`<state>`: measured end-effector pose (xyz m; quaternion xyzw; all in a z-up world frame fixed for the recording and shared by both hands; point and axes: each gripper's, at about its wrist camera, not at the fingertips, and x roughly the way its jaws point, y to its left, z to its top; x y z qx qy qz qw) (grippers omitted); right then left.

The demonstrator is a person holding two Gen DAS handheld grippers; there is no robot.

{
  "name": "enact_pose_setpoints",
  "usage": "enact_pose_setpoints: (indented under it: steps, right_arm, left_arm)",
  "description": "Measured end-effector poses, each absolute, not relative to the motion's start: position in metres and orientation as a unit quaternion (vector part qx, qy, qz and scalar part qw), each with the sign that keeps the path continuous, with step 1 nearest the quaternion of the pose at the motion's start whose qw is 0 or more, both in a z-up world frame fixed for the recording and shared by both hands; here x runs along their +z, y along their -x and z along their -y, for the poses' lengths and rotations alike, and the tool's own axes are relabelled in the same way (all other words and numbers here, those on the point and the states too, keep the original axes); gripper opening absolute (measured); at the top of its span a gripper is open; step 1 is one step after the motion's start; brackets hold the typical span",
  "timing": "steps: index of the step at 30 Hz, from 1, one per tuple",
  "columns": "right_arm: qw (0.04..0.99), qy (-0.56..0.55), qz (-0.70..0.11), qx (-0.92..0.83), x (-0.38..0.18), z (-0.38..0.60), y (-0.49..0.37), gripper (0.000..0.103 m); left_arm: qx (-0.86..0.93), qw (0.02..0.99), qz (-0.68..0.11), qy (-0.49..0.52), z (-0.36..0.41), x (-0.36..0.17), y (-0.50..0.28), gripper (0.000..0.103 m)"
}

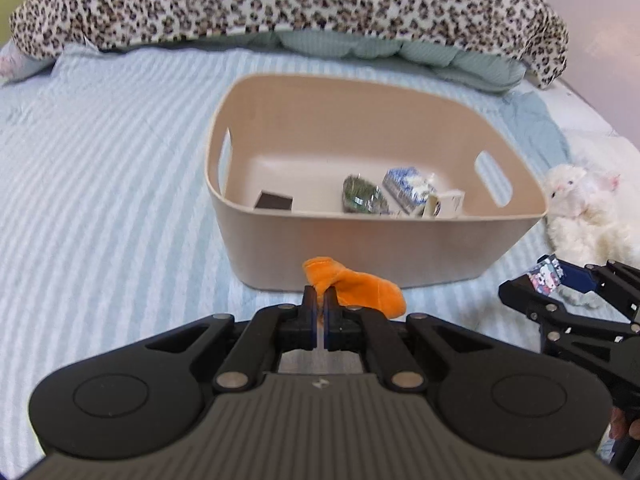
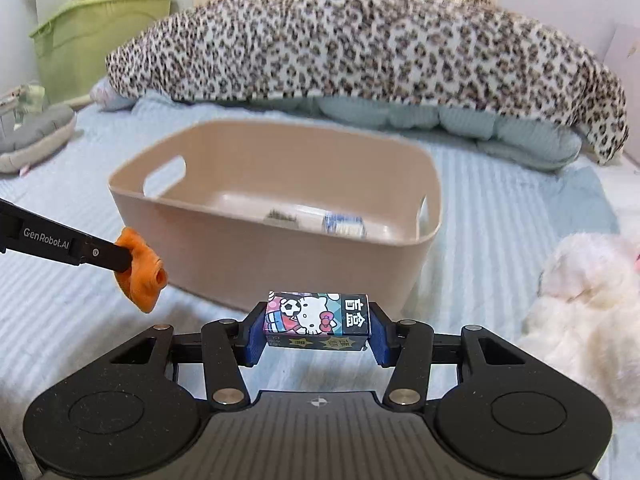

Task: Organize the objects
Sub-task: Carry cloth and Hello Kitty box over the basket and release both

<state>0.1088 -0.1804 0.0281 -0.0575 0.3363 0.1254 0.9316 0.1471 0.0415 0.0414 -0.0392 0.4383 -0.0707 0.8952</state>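
A beige plastic bin (image 1: 400,248) with handle slots stands on the striped bed; it also shows in the right wrist view (image 2: 304,264). Inside it lie a dark square item (image 1: 274,201), a green packet (image 1: 362,195) and a blue-white packet (image 1: 412,190). My left gripper (image 1: 320,300) is shut on a soft orange toy (image 1: 360,286), held just in front of the bin's near wall. The left gripper (image 2: 120,258) and the orange toy (image 2: 140,276) also show in the right wrist view. My right gripper (image 2: 318,330) is shut on a small Hello Kitty box (image 2: 318,320), near the bin's right front; the right gripper (image 1: 556,280) and the Hello Kitty box (image 1: 546,274) also show in the left wrist view.
A white plush toy (image 2: 588,308) lies on the bed to the right of the bin. A leopard-print blanket (image 2: 360,44) over pale green bedding (image 2: 460,120) runs along the back. A green storage box (image 2: 88,36) and a grey plush (image 2: 36,136) are at the far left.
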Motion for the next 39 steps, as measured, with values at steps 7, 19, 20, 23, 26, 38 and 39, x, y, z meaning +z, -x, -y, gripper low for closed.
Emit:
enact_pose_setpoints:
  steps: [7,19,20,23,26,38,39]
  right_arm:
    - [0.958,0.039,-0.258,0.116,0.066,0.19,-0.1,0.047]
    - [0.979,-0.021,-0.194,0.061,0.086,0.201,-0.149,0.047]
    - [0.978,-0.026,-0.196,0.058,0.084,0.2,-0.156,0.047]
    - [0.977,-0.035,-0.205,0.05,0.073,0.194,-0.175,0.047]
    - [0.974,-0.036,-0.218,0.041,0.058,0.187,-0.192,0.047]
    - [0.948,0.006,-0.317,0.028,0.006,0.164,-0.219,0.049]
    - [0.946,0.007,-0.322,0.028,0.005,0.164,-0.219,0.054]
  left_arm:
    - [-0.076,0.925,-0.372,0.021,-0.038,0.081,-0.136,0.003]
    - [-0.041,0.958,-0.283,0.013,-0.008,0.093,-0.183,0.003]
    - [-0.038,0.957,-0.286,0.016,-0.006,0.088,-0.192,0.003]
    - [-0.025,0.955,-0.295,0.019,-0.006,0.074,-0.211,0.003]
    - [-0.002,0.949,-0.316,0.027,-0.009,0.055,-0.232,0.003]
    - [0.008,0.914,-0.405,0.0,-0.014,-0.004,-0.258,0.004]
    - [0.009,0.913,-0.408,-0.003,-0.014,-0.006,-0.258,0.004]
